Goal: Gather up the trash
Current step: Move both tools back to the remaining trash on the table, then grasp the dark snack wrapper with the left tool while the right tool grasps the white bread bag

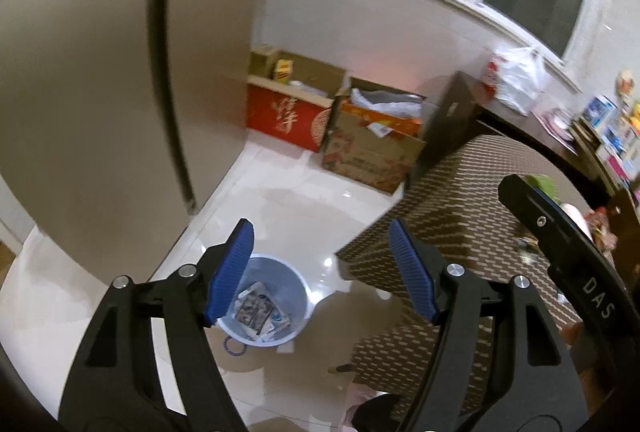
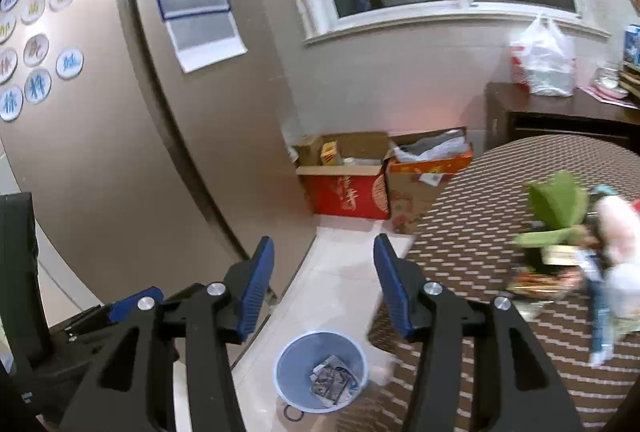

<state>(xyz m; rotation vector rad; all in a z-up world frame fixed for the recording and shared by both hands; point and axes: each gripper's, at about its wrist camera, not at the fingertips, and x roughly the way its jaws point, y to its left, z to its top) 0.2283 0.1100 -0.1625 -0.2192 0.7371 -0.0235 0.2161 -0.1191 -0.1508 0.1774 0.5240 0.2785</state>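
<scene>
Blue bin (image 2: 320,372) on the floor beside the table edge (image 2: 404,260) holds wrappers (image 2: 334,378); our left gripper (image 1: 320,268) and right gripper (image 2: 324,284) stand wide, empty.

The left gripper (image 1: 320,268) tilts steeply downward, its blue-padded fingers (image 1: 412,276) spread wide with nothing between them. The right gripper (image 2: 324,288) points less steeply down, its jaws parted more narrowly and also empty, its blue pads (image 2: 256,288) facing each other. In the left wrist view the right gripper's black body shows at the right edge, so the two are held close, side by side.
</scene>
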